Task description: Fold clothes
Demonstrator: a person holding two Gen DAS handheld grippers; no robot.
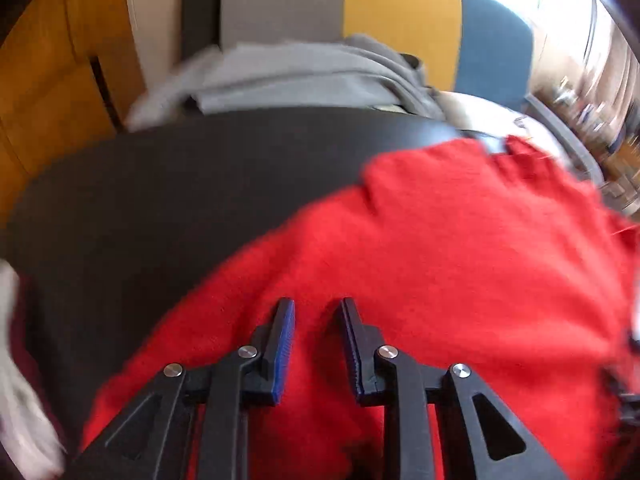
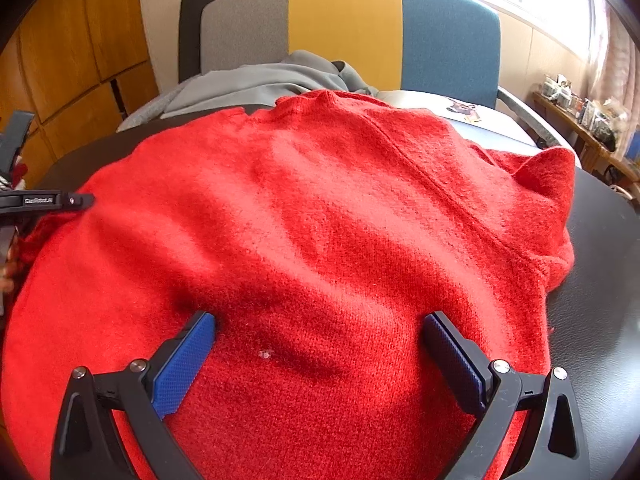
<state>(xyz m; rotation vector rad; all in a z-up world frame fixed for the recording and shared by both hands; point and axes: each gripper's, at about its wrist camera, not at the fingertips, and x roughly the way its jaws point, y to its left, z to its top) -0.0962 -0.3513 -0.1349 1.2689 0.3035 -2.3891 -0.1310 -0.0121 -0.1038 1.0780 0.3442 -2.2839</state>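
Note:
A red knitted sweater point(image 2: 320, 200) lies spread over a black table point(image 2: 600, 280), its neckline at the far side and a sleeve bunched at the right. My right gripper point(image 2: 320, 320) hovers wide open just above the sweater's near part, nothing between its blue pads. The left wrist view is motion-blurred. In it my left gripper point(image 1: 318, 308) stands over the sweater's point(image 1: 440, 260) left edge with a narrow gap between its fingers and no fabric caught. The left gripper's finger point(image 2: 76, 200) also shows at the left rim of the right wrist view.
A grey garment point(image 2: 260, 84) is heaped beyond the table's point(image 1: 160, 180) far edge, against a grey, yellow and blue chair back point(image 2: 344, 28). A white cloth point(image 1: 16, 360) hangs at the left. Wooden cabinets stand at the back left, a cluttered shelf point(image 2: 580, 112) on the right.

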